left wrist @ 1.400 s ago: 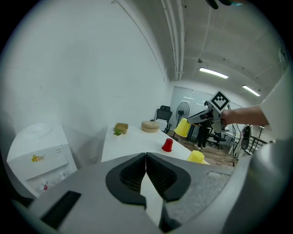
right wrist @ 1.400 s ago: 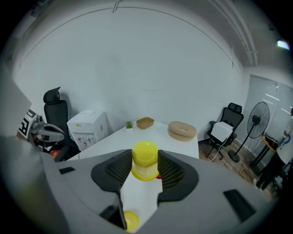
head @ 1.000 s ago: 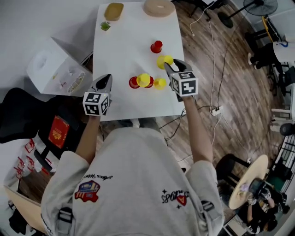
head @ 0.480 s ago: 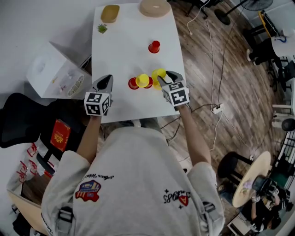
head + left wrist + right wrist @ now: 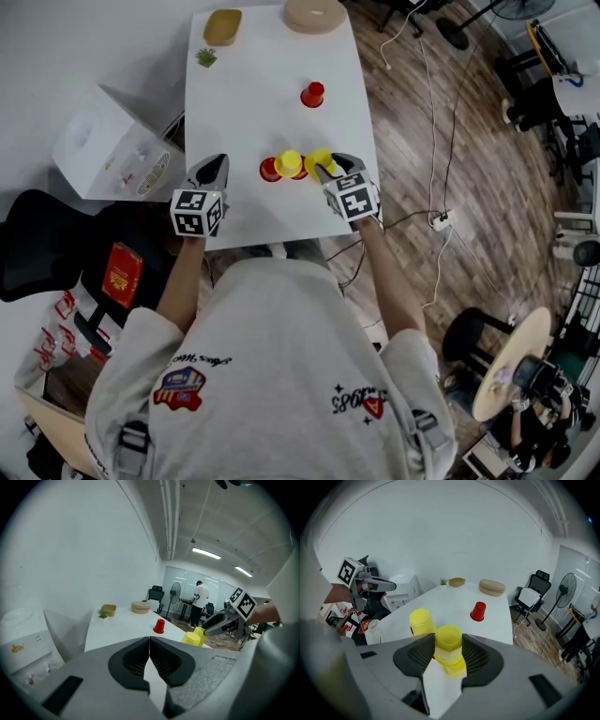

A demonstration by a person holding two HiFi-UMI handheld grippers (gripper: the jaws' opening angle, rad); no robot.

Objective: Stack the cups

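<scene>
Right gripper (image 5: 449,645) is clamped on an upside-down yellow cup (image 5: 448,636), with a second yellow cup (image 5: 457,668) just below its jaws. Left gripper (image 5: 149,641) is pinched closed and empty, red cup (image 5: 159,626) well ahead of it.

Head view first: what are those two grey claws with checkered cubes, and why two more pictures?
They are hand-held grippers, no robot: a person holds one in each hand. The head view comes from a camera on the person's head, looking down at the white table. The other two come from cameras on the grippers, looking along their jaws. The left gripper is shut and empty. The right gripper clamps an upside-down yellow cup just over a second yellow cup. Beside them a third yellow cup stands with red cups; a lone red cup stands farther off.
</scene>
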